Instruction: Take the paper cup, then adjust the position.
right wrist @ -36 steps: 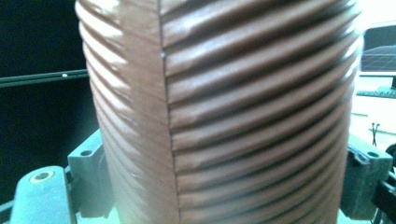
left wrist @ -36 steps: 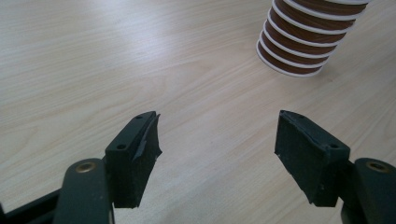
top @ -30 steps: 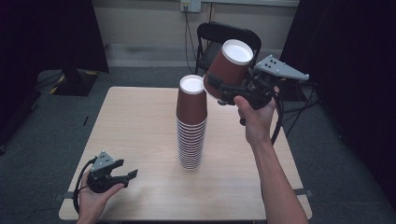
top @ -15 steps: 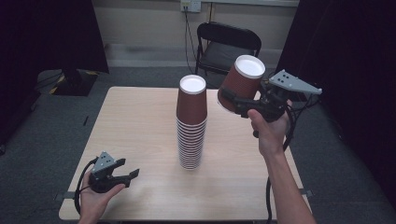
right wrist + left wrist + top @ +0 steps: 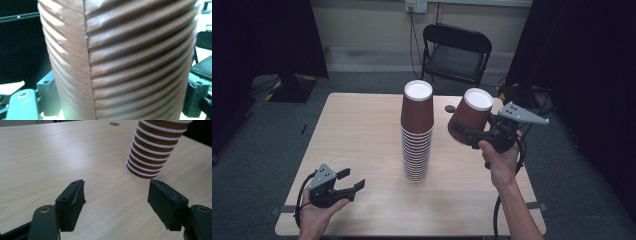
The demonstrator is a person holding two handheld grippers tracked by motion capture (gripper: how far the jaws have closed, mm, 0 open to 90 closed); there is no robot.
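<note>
A tall stack of upturned brown ribbed paper cups (image 5: 416, 131) stands in the middle of the wooden table (image 5: 357, 130); its lower rims (image 5: 152, 152) rise beyond my left jaws. My right gripper (image 5: 468, 131) is shut on a single brown cup (image 5: 468, 118), held tilted in the air to the right of the stack, white bottom up. Up close, the cup's ribbed wall (image 5: 120, 60) sits between the right jaws. My left gripper (image 5: 348, 181) rests open near the table's front left corner, nothing between its fingers (image 5: 71, 202).
A black folding chair (image 5: 455, 51) stands behind the table's far edge. A small round hole cover (image 5: 114, 124) sits in the tabletop beyond the stack. Dark curtains hang at both sides, and cables trail on the grey floor.
My right gripper has carried the single cup down and to the right, away from the top of the stack. The left gripper has stayed where it was.
</note>
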